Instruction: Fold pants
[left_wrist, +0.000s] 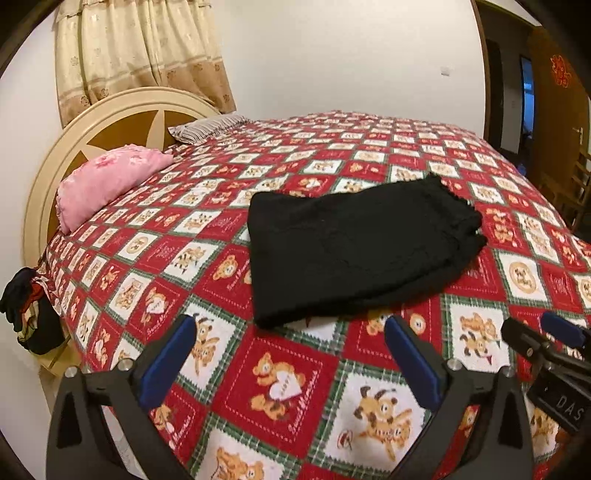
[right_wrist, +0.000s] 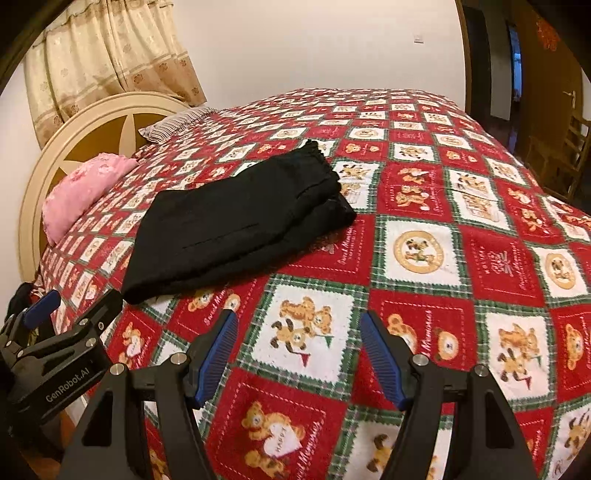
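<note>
Black pants (left_wrist: 354, 247) lie folded into a flat stack on the red bear-patterned bedspread (left_wrist: 280, 387); they also show in the right wrist view (right_wrist: 236, 221). My left gripper (left_wrist: 291, 325) is open and empty, hovering just in front of the near edge of the pants. My right gripper (right_wrist: 299, 317) is open and empty, to the right of the pants and a little in front of them. The left gripper shows in the right wrist view (right_wrist: 74, 306), and the right gripper in the left wrist view (left_wrist: 543, 328).
A pink pillow (left_wrist: 107, 181) and a striped pillow (left_wrist: 207, 127) lie by the round cream headboard (left_wrist: 74, 136). Dark clothes (left_wrist: 26, 310) hang at the bed's left side. A curtain (left_wrist: 140, 51) hangs behind; a doorway (left_wrist: 528, 103) and wooden chair (right_wrist: 565, 155) stand at right.
</note>
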